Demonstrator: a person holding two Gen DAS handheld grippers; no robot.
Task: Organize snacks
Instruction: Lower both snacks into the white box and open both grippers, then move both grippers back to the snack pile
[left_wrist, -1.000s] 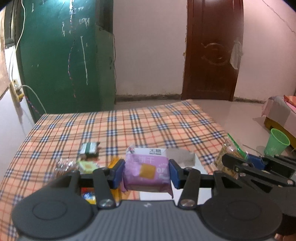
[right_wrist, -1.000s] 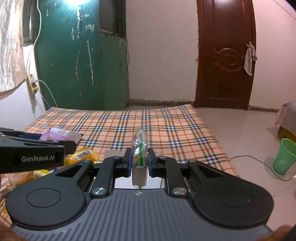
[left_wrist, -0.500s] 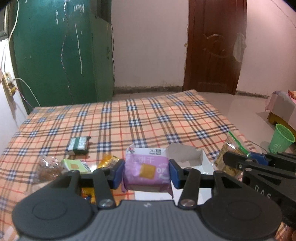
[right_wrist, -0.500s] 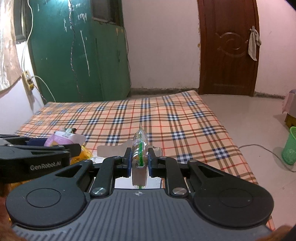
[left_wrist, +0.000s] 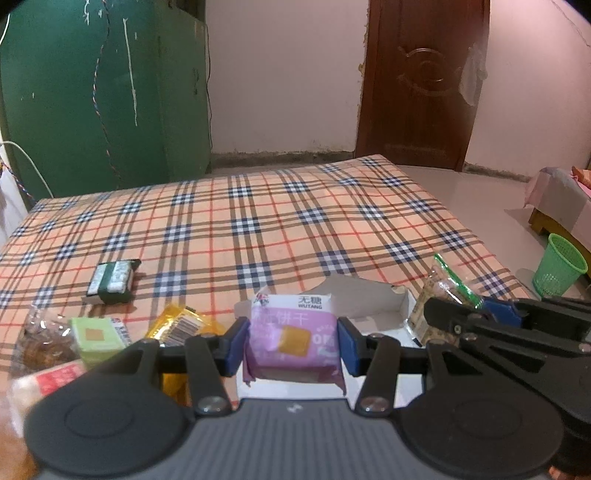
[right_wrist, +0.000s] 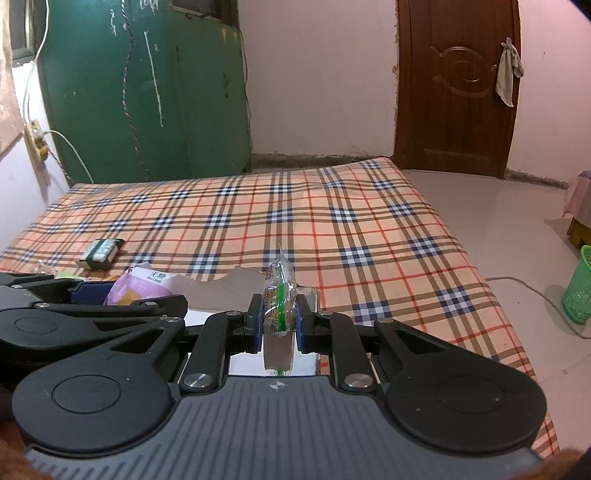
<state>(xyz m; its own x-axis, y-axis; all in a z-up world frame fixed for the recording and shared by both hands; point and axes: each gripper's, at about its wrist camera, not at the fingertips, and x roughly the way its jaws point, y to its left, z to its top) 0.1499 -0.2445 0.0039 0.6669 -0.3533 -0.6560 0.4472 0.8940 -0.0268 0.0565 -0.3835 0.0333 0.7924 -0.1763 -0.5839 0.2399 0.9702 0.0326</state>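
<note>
1. The left gripper (left_wrist: 291, 341) has its blue pads part-way apart and pressed on both sides of a purple, square biscuit packet (left_wrist: 291, 338) printed with a yellow cracker; the packet hangs above the near end of the open white cardboard box (left_wrist: 373, 308).
2. The right gripper (right_wrist: 279, 319) is closed almost fully on a thin clear snack packet with green and yellow print (right_wrist: 279, 295), held on edge, upright, over the same box's near right part.
3. The white cardboard box lies on the orange plaid bedsheet (left_wrist: 295, 221), its torn flap raised at the far side.
4. Left of the box, just beside it, lies a yellow foil packet with a barcode (left_wrist: 181, 326).
5. Further left of the box sit a pale green square packet (left_wrist: 98, 338), a clear bag of brown snacks (left_wrist: 40, 341) and a red-and-white packet (left_wrist: 48, 380), close together.
6. Well beyond these, to the box's far left, a dark green and white packet (left_wrist: 112, 280) lies alone on the sheet.
7. Right of the box, on the floor off the bed, stands a green mesh plastic basket (left_wrist: 561, 264).
</note>
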